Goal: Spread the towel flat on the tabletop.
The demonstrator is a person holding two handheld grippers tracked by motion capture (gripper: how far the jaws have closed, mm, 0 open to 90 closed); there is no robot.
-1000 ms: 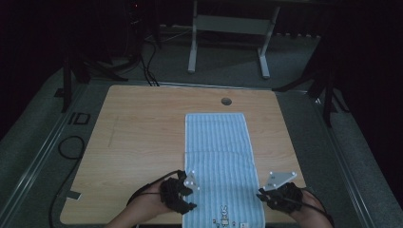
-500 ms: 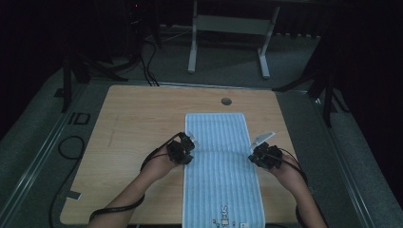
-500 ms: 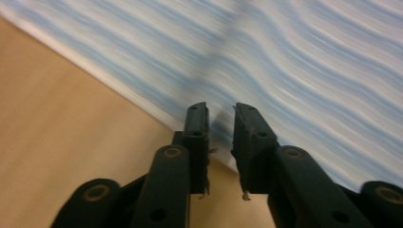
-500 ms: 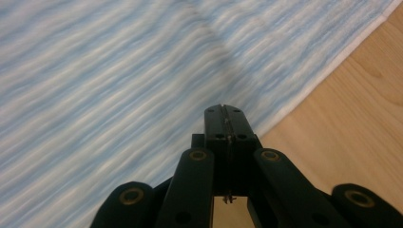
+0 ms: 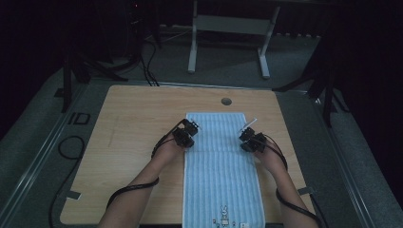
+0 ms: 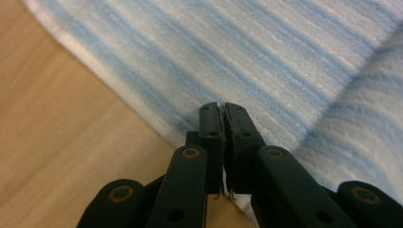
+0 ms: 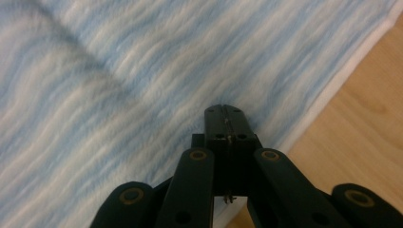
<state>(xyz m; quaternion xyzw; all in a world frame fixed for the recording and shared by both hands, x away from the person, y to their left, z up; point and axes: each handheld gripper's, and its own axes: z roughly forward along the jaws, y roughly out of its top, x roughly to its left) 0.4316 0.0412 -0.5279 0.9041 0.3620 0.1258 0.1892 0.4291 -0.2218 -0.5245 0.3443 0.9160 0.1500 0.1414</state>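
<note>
A long towel in pale blue and white stripes lies flat down the right half of the wooden worktop, a small rabbit print at its near end. The left gripper has just been closing and pinches the towel's left edge; the right gripper is clamped on its right edge.
</note>
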